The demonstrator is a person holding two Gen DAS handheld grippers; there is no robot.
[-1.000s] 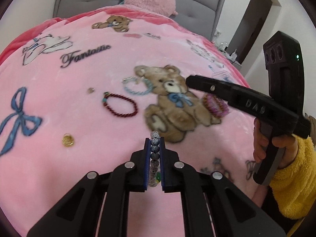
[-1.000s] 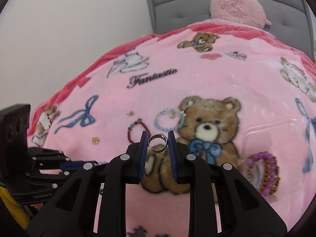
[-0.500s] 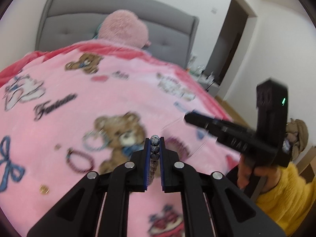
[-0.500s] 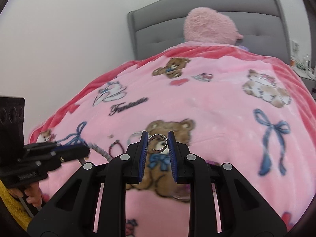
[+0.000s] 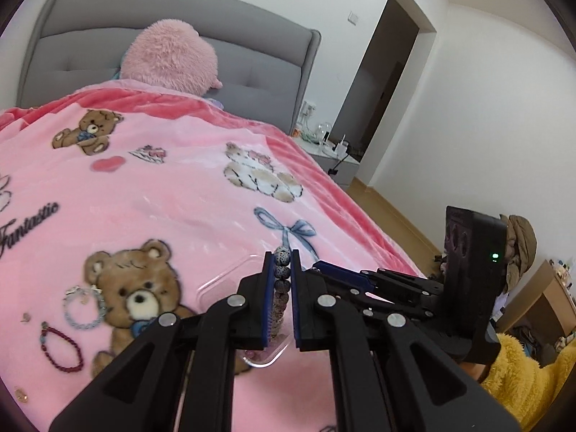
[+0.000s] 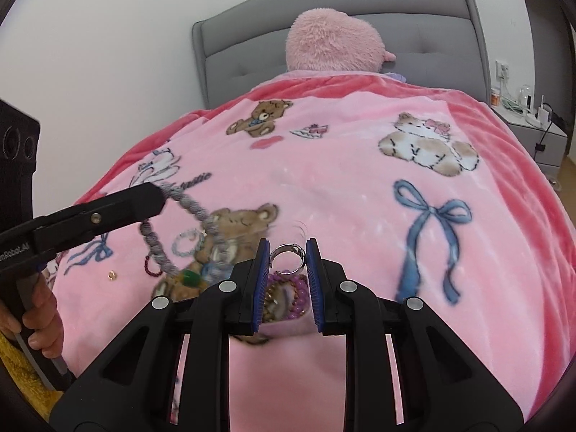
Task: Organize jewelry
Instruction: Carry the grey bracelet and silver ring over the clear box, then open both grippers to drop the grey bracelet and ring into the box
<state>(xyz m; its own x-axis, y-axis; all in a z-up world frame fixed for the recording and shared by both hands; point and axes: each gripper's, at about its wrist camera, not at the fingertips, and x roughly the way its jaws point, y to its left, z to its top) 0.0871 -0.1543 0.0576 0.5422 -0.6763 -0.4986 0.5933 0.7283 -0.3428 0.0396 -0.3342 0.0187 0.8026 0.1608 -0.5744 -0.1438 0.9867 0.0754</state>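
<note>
Right wrist view: my right gripper (image 6: 287, 252) clamps a silver ring (image 6: 287, 256); my left gripper (image 5: 278, 264) pinches the grey bead bracelet (image 5: 281, 277). Step, as I judge it: carrying both to the clear tray (image 5: 219, 280) just below my fingertips. Next move calls for lowering, then parting the jaws over it.

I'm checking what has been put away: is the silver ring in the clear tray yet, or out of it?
Out. The silver ring is clamped between the right gripper pads, above the clear tray holding purple beads.

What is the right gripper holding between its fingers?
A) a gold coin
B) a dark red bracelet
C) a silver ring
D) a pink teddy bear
C: the right gripper is shut on a small silver ring, which sits upright between its blue pads, above the pink blanket.
</note>
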